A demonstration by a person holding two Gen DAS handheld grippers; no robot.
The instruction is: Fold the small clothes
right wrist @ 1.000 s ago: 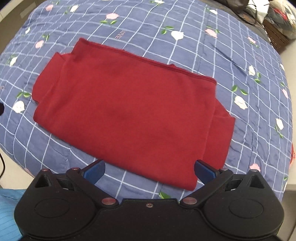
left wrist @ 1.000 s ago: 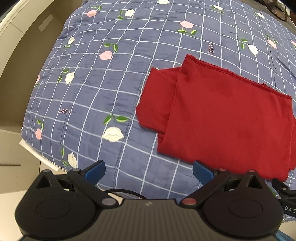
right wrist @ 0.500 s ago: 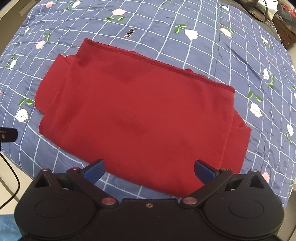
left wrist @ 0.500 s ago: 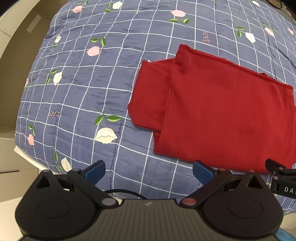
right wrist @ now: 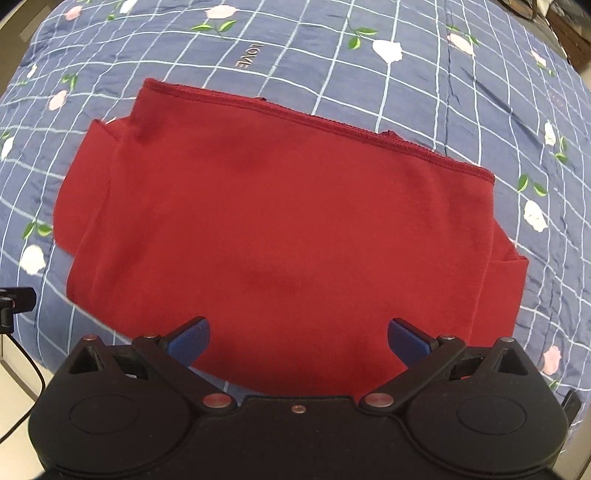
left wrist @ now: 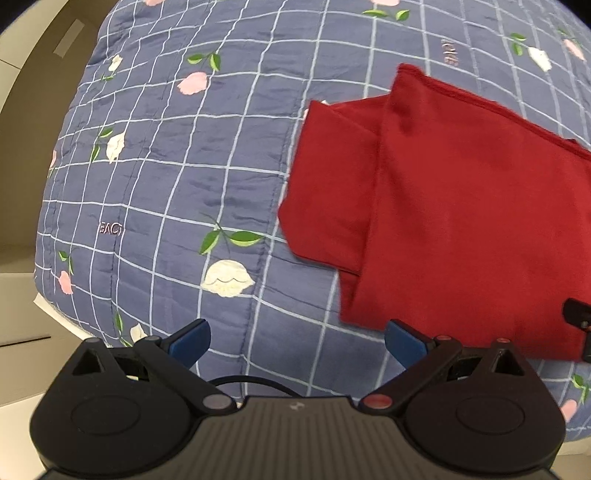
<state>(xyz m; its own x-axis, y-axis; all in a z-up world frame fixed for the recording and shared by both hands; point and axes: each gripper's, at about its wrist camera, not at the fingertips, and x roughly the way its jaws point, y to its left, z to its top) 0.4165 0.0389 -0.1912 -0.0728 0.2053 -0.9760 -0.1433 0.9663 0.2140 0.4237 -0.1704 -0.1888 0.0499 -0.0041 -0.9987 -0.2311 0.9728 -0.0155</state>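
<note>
A red garment (right wrist: 280, 236) lies flat and folded on the blue checked quilt (right wrist: 406, 74), a sleeve tucked at each side. Its stitched hem runs along the far edge. My right gripper (right wrist: 297, 338) is open above the garment's near edge, blue fingertips wide apart, holding nothing. In the left wrist view the same red garment (left wrist: 461, 221) fills the right half. My left gripper (left wrist: 297, 339) is open over the quilt just left of the garment's near left corner, and it is empty. The other gripper's black tip (left wrist: 578, 317) shows at the right edge.
The quilt (left wrist: 166, 166) bears flower prints and falls off at the bed's left edge, with pale floor (left wrist: 18, 295) beyond. A black cable (right wrist: 22, 369) hangs at the left of the right wrist view. Dark objects lie at the bed's far right corner (right wrist: 561, 22).
Both grippers have moved closer to the garment, which looks larger now. The right gripper's fingertips now overlap its near edge. Both stay open.
</note>
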